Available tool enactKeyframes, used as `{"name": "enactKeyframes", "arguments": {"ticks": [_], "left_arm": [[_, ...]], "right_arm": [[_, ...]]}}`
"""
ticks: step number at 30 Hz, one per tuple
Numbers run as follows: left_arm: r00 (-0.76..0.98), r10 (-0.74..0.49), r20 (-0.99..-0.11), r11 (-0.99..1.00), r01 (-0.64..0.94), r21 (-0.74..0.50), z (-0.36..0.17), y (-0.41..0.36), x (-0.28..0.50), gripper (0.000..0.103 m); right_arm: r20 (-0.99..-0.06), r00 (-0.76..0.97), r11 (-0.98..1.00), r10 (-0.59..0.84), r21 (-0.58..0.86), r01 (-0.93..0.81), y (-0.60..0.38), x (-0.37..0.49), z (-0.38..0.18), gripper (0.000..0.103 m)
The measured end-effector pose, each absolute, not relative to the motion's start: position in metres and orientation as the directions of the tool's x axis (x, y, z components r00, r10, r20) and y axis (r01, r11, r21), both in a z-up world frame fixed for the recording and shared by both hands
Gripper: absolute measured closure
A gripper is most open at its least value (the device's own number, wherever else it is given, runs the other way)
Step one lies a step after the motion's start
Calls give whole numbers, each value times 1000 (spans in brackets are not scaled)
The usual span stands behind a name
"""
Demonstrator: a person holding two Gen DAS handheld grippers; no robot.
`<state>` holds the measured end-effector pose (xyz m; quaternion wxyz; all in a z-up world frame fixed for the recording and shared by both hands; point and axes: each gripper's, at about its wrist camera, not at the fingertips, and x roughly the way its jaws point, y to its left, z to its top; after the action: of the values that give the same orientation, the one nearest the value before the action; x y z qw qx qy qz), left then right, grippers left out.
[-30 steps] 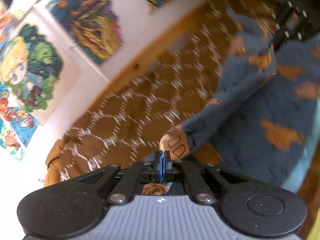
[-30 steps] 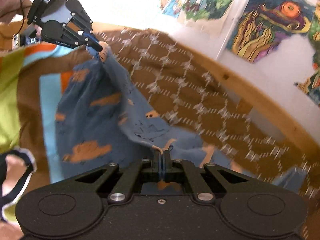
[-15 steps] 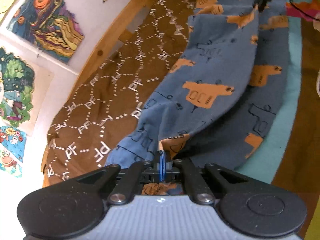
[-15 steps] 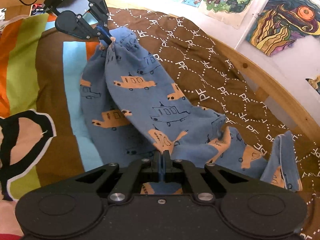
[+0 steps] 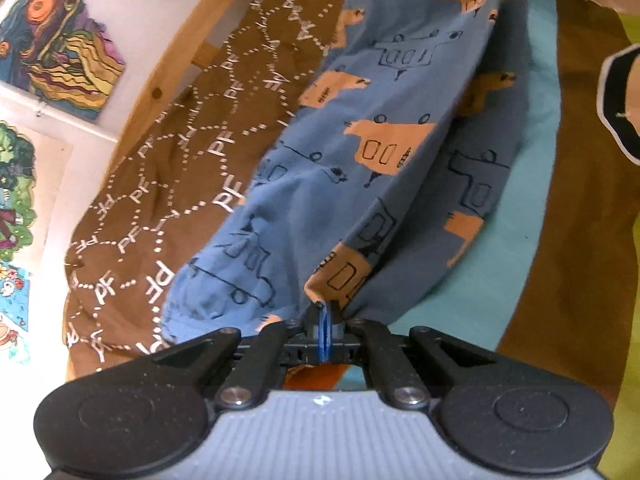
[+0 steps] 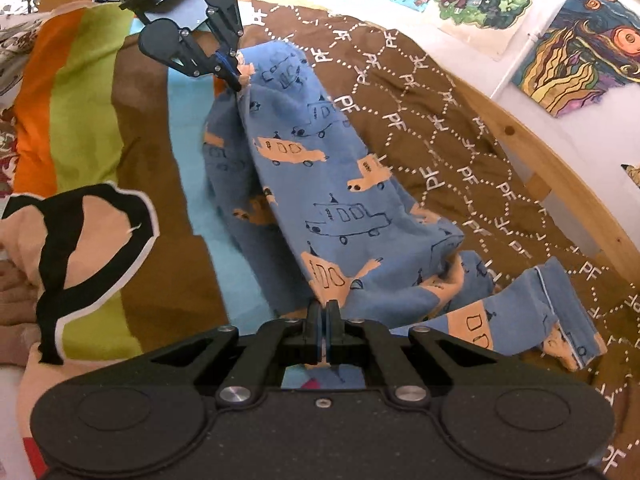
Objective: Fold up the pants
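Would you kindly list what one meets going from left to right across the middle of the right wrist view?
Striped blanket → blue pants → brown patterned blanket → wooden bed rail → wall posters.

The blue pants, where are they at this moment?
In the right wrist view the blue pants hang mid-frame between the left hand-held gripper and the right hand-held gripper, their legs trailing right onto the brown blanket.

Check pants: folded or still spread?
Not folded: the pants hang bunched between the shut left gripper and right gripper, one leg trailing on the brown blanket.
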<state>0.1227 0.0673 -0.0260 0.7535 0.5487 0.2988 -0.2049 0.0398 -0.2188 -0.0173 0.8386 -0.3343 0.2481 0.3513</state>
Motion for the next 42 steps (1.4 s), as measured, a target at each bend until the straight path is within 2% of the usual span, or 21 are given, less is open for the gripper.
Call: {"name": "enactKeyframes", "arguments": {"ticks": [5, 7, 8, 10, 11, 14, 16, 17, 19, 21, 23, 25, 31, 35, 38, 40, 42], "left_arm": [[721, 32, -692, 324, 647, 690, -28, 65, 127, 101], [708, 28, -706, 335, 659, 674, -24, 65, 129, 97], [699, 20, -715, 340, 668, 662, -22, 65, 127, 92], [683, 5, -730, 352, 683, 641, -18, 64, 123, 61], [673, 0, -740, 360, 690, 628, -16, 63, 119, 56], [645, -20, -764, 438, 692, 573, -8, 59, 110, 50], [630, -55, -775, 539, 672, 508, 1, 55, 109, 31], [628, -88, -773, 596, 655, 464, 7, 51, 108, 27], [633, -165, -756, 679, 629, 379, 16, 40, 107, 7], [640, -242, -729, 737, 610, 292, 20, 22, 106, 2], [621, -321, -715, 758, 621, 198, 19, 0, 109, 2], [603, -391, -696, 761, 636, 124, 17, -22, 111, 2], [543, -543, -640, 695, 718, 20, -2, -92, 111, 2], [478, -605, -637, 671, 737, -83, -16, -124, 114, 4], [504, -580, -640, 705, 704, -84, -24, -137, 117, 11], [528, -537, -658, 742, 667, -71, -29, -142, 121, 25], [520, -539, -663, 759, 641, -113, -32, -142, 127, 32]], "right_arm": [[-664, 625, 525, 411, -388, -757, -215, 35, -30, 103], [-666, 626, 537, 406, -380, -753, -215, 37, -33, 102], [-669, 623, 546, 405, -370, -752, -216, 38, -34, 102], [-668, 625, 570, 404, -350, -743, -219, 38, -35, 96], [-670, 624, 580, 403, -340, -740, -220, 38, -36, 93], [-658, 647, 623, 386, -331, -709, -224, 32, -33, 77], [-643, 674, 669, 364, -323, -669, -229, 27, -28, 57], [-634, 690, 701, 349, -312, -642, -233, 24, -24, 51], [-627, 709, 749, 322, -290, -596, -241, 20, -17, 27], [-616, 737, 795, 278, -283, -536, -250, 19, -10, 15], [-610, 757, 841, 232, -265, -472, -263, 18, -2, 12], [-607, 773, 884, 181, -244, -399, -281, 19, 7, 3], [-616, 778, 948, 119, -163, -274, -339, 35, 37, 1], [-638, 744, 958, 198, -34, -283, -359, 72, 56, 1], [-666, 699, 950, 259, 44, -310, -358, 113, 67, 1], [-693, 656, 935, 299, 76, -346, -350, 144, 72, 6], [-714, 629, 927, 307, 74, -368, -338, 170, 75, 8]]}}
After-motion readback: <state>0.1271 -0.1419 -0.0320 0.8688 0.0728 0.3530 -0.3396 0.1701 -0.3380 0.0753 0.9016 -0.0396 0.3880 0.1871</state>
